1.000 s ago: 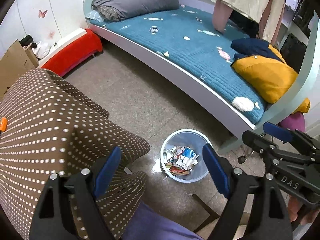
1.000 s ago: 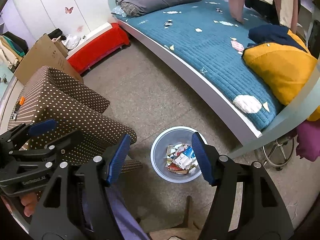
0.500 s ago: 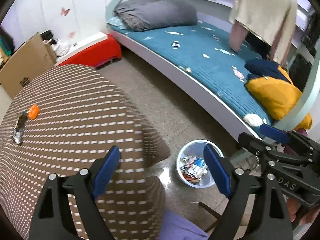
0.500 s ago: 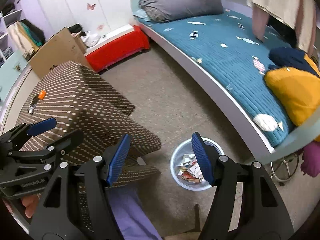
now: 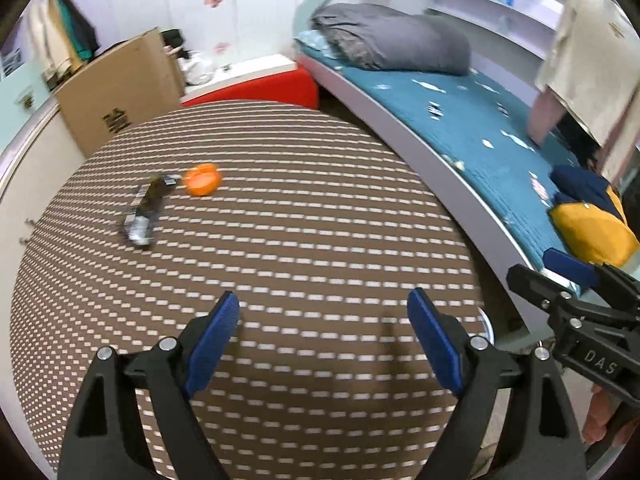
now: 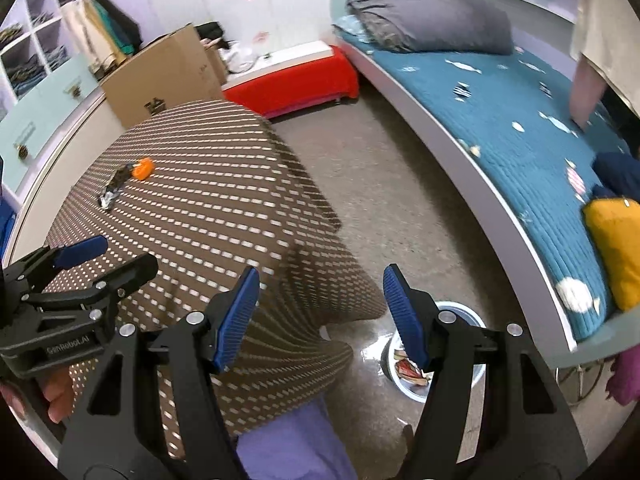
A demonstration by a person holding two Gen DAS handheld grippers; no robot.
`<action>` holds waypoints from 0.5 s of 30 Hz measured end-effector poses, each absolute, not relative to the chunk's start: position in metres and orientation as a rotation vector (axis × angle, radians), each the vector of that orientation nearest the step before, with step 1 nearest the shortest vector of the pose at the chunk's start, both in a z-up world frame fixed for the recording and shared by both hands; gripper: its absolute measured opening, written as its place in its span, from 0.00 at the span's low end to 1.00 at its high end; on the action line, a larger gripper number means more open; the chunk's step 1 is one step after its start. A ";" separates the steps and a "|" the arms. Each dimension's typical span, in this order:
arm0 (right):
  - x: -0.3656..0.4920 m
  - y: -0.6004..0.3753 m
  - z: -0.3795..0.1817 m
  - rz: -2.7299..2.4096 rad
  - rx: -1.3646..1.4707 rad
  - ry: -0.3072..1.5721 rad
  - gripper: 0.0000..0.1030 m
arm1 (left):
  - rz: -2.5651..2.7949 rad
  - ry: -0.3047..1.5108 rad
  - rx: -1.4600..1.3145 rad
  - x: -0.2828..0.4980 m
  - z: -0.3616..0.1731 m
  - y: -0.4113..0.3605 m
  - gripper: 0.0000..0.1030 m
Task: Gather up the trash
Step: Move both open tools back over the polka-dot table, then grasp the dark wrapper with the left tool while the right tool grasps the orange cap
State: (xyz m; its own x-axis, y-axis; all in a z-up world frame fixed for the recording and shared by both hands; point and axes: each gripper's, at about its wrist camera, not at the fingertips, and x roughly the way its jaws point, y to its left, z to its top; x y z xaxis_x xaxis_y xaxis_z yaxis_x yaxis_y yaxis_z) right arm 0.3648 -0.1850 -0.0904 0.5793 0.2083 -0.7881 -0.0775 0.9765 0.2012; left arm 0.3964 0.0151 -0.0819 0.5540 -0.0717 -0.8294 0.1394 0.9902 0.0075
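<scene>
An orange piece of trash point(image 5: 203, 179) and a dark crumpled wrapper point(image 5: 145, 212) lie on the brown dotted tablecloth point(image 5: 280, 240); both also show in the right wrist view, the orange piece point(image 6: 143, 169) and the wrapper point(image 6: 115, 185). My left gripper point(image 5: 323, 340) is open and empty above the near part of the table. My right gripper point(image 6: 320, 312) is open and empty over the table's right edge. The pale blue trash bin point(image 6: 464, 316) with paper scraps stands on the floor, partly hidden behind my right finger.
A bed with a teal cover point(image 6: 500, 120) runs along the right, with a yellow cushion point(image 6: 616, 248). A red bench point(image 6: 296, 80) and a cardboard box point(image 6: 160, 76) stand at the back. The right gripper shows at the right edge of the left wrist view point(image 5: 576, 292).
Both grippers rose and swung left, from over the bin toward the table. The table top with the orange piece and wrapper now fills the left view. Both stay open.
</scene>
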 end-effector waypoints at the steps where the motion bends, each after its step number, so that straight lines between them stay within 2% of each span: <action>1: 0.367 -0.180 -0.090 0.175 0.145 0.940 0.62 | -0.109 0.973 0.066 0.399 -0.080 0.025 0.82; 15: 0.429 -0.099 -0.082 0.321 0.076 0.960 0.62 | 0.028 1.009 -0.005 0.469 -0.088 0.122 0.82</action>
State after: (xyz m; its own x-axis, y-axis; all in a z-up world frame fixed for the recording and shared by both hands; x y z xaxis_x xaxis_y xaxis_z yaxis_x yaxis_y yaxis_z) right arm 0.4288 -0.0991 -0.0817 0.5300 0.3020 -0.7924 -0.2350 0.9501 0.2050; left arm 0.4694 0.1221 -0.0876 0.5326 0.0211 -0.8461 -0.0252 0.9996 0.0090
